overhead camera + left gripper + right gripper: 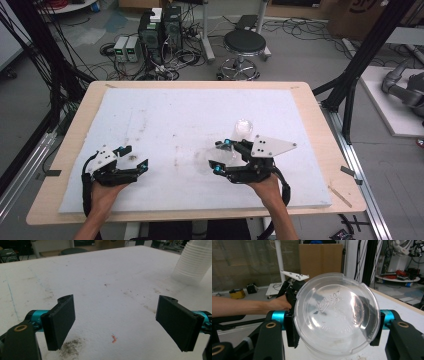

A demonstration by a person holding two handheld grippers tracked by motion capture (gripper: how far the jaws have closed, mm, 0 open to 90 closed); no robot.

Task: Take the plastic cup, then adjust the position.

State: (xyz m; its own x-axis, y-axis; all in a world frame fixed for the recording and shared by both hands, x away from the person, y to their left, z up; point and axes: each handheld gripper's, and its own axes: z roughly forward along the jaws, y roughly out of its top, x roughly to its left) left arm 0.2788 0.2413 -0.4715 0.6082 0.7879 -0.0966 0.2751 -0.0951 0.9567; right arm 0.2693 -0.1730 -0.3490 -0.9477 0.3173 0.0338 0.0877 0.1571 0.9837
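The right gripper point(220, 156) is clamped on a clear, round plastic cup point(337, 317), its black jaws pressing on either side of the cup's wall. In the right gripper view the cup's flat bottom, with raised lettering moulded into it, faces the camera and sits squarely between the two pads, so the cup lies on its side in the grip. In the high view the cup point(220, 155) appears as a faint see-through shape at the gripper's tips, low over the white foam mat point(175, 115) that covers the wooden table point(320, 125).

Just beyond the right gripper's fingertips stands a stack of clear plastic cups point(244, 129), upside down on the mat; the left gripper view shows it point(193, 261) far off to the right of that gripper's jaws.

The left gripper point(136, 157) rests low on the mat with its jaws spread wide and nothing between them. A small orange scrap point(114, 338) lies on the mat between its fingers, and a dark smudge point(71, 346) sits under the left-hand one.
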